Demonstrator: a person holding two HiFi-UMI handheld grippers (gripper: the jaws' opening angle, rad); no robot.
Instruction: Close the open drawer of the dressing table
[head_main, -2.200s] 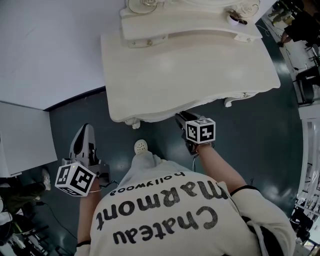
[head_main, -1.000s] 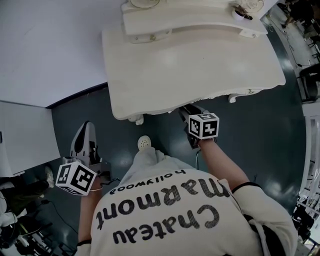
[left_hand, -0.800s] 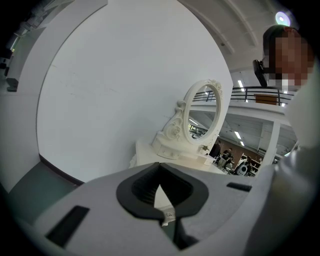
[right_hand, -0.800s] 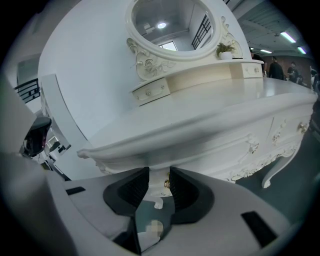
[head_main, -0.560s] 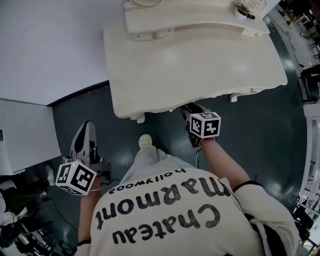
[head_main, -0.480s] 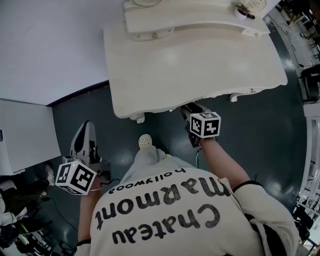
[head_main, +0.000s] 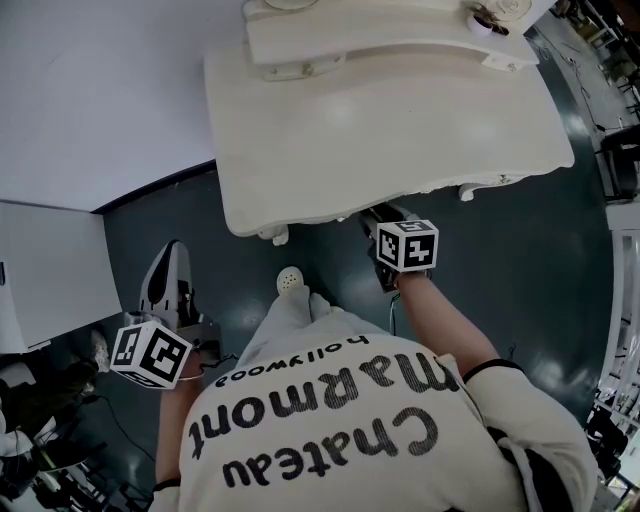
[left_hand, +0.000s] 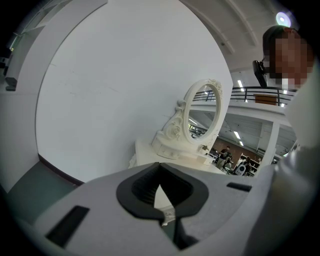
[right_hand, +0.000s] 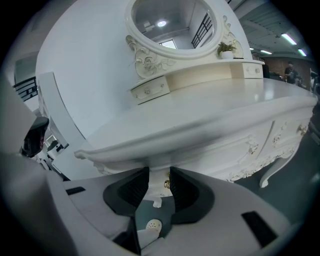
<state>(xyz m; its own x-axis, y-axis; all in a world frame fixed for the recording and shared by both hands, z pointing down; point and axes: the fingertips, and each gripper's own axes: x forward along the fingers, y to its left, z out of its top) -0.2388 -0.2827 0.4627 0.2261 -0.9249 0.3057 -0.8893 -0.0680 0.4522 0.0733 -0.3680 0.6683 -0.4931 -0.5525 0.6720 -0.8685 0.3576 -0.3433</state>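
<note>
The cream dressing table stands at the top of the head view. No drawer juts past its front edge there. My right gripper reaches under that edge, its marker cube just behind. In the right gripper view its jaws stand apart on either side of a small gold knob on the carved drawer front; the pads do not press on it. My left gripper hangs low at the left, away from the table, with its fingertips closed together and nothing between them.
An oval mirror, two small drawers and a potted plant sit along the table's back. A curved leg stands at the right. The person's shoe rests on the dark floor below the table. A white panel stands left.
</note>
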